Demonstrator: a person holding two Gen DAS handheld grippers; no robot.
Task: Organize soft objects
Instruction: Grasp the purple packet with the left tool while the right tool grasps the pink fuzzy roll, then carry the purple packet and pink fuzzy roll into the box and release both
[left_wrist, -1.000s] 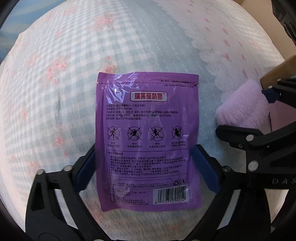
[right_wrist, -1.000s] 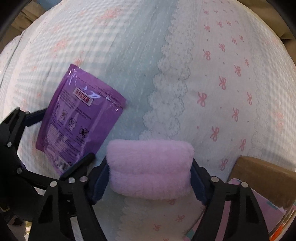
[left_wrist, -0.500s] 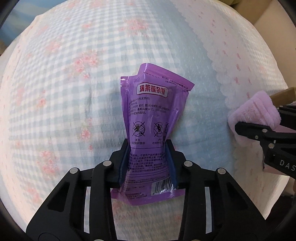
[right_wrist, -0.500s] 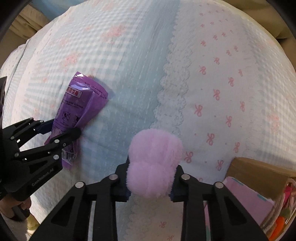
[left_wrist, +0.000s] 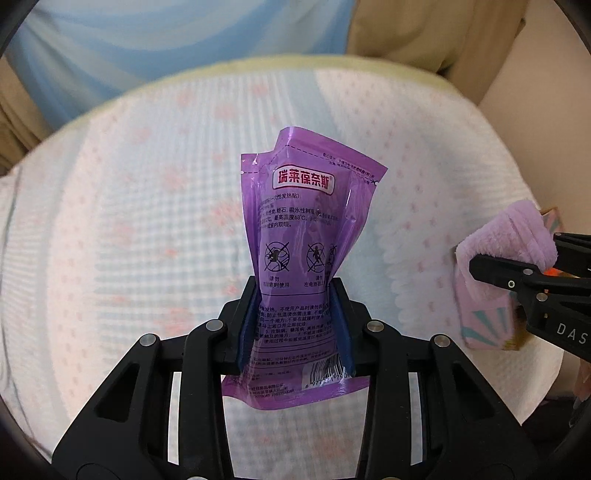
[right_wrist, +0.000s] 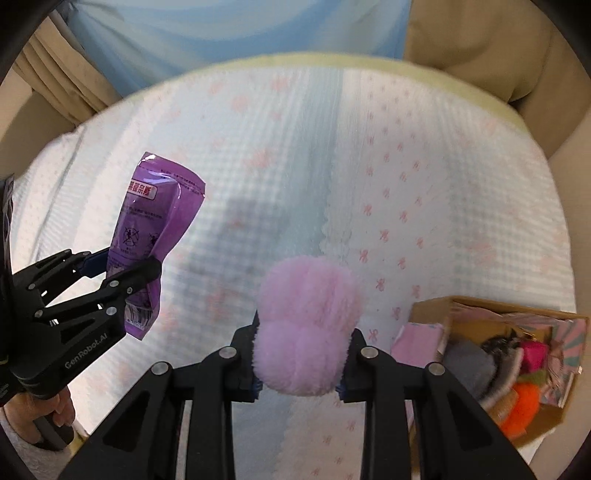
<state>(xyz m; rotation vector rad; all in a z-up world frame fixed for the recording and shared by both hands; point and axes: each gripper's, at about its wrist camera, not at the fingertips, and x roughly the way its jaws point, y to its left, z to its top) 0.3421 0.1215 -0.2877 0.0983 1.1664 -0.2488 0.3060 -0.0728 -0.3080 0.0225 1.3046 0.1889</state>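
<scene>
A: Item one, left tool (left_wrist: 295, 325): clamped on the lower half of a purple foil pouch (left_wrist: 306, 229), centre frame. The pouch is pinched to a waist, held upright and clear of the bed (left_wrist: 129, 229).

B: Item two, right tool (right_wrist: 300, 360): closed on a folded pink fluffy cloth (right_wrist: 306, 325), lower centre, also raised off the bedspread.

A: Step in hand, by my reading: both pieces picked up, carry under way, neither yet put away.

B: Next move, likely: swing each load to the cardboard box (right_wrist: 432, 308) at the lower right of the right wrist view and release over it. The pouch has farther to go.

A: View differences: the left wrist view gives the pouch's printed text and barcode, but only a corner of the box at right edge.

B: The right wrist view shows the box interior: grey, orange and pink soft items already inside. It also shows the hand (right_wrist: 55, 413) on the left tool's grip, lower left.
</scene>
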